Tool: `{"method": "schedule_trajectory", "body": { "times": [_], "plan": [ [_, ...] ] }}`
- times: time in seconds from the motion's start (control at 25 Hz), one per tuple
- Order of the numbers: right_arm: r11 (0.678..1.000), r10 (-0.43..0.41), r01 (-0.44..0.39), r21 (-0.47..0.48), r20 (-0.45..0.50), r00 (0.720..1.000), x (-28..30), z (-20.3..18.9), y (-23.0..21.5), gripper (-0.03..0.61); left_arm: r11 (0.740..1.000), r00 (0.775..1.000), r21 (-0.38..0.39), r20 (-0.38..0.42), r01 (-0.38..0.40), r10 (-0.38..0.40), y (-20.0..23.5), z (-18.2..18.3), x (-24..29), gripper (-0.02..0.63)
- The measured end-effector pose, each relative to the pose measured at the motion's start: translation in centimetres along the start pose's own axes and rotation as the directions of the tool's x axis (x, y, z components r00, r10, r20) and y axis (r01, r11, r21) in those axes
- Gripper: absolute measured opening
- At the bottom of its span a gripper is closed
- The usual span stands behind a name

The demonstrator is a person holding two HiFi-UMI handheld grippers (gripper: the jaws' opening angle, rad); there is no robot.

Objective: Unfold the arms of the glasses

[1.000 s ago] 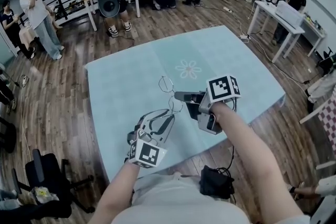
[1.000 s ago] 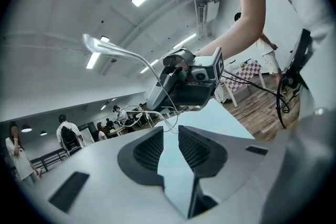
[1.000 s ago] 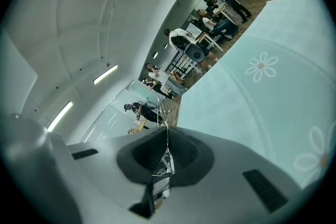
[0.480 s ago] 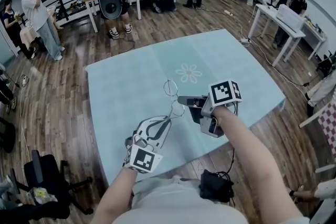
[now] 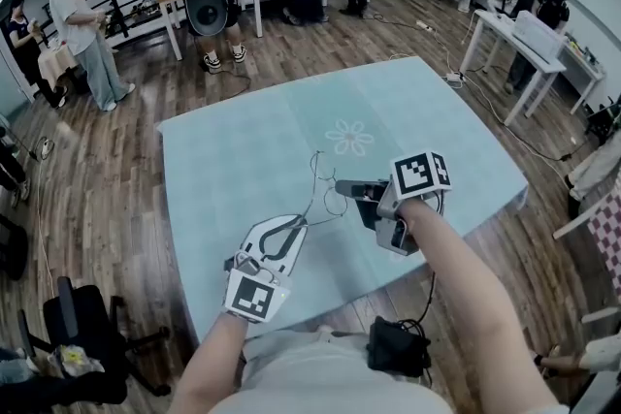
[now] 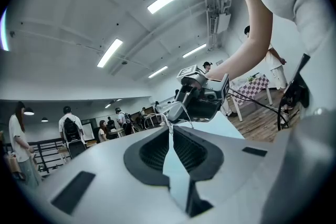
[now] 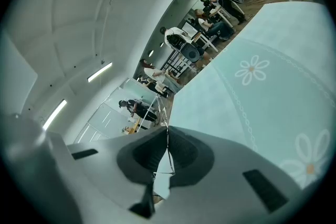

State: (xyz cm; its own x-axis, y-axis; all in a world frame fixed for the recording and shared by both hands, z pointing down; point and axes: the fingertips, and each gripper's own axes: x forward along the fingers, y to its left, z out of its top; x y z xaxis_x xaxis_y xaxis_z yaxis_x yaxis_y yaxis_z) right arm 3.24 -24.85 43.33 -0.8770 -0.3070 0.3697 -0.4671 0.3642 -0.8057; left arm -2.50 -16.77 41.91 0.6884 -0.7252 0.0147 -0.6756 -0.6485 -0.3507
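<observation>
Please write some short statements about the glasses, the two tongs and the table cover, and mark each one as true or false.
1. The glasses lie flat on the tablecloth. False: the two tongs hold them up between them.
2. The right tongs are shut on the glasses. True.
3. The left tongs stand wide open. False: they have just been closing and pinch a thin arm of the glasses.
4. The tablecloth is light blue with a flower printed on it. True.

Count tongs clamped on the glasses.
2. Left tongs, jaws just closing, pinch a thin arm of the glasses; right tongs clamp the frame, up-right of them in head view.
</observation>
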Motion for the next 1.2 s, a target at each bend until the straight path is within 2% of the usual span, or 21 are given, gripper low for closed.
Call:
{"method": "schedule_trajectory", "body": {
  "times": [0.72, 1.2],
  "plan": [
    [0.998, -0.013, 0.009, -0.066, -0.063, 0.998, -0.9, -1.0, -0.5, 0.014, 0.996, 0.996, -0.050, 0.030, -0.078, 0.080, 2.8, 0.6, -2.1, 0.023],
    [0.979, -0.085, 0.054, -0.196, -0.154, 0.984, -1.8, -2.9, -1.6, 0.014, 0.987, 0.989, -0.080, 0.026, -0.142, 0.145, 4.6, 0.5, -3.0, 0.021]
  ]
}}
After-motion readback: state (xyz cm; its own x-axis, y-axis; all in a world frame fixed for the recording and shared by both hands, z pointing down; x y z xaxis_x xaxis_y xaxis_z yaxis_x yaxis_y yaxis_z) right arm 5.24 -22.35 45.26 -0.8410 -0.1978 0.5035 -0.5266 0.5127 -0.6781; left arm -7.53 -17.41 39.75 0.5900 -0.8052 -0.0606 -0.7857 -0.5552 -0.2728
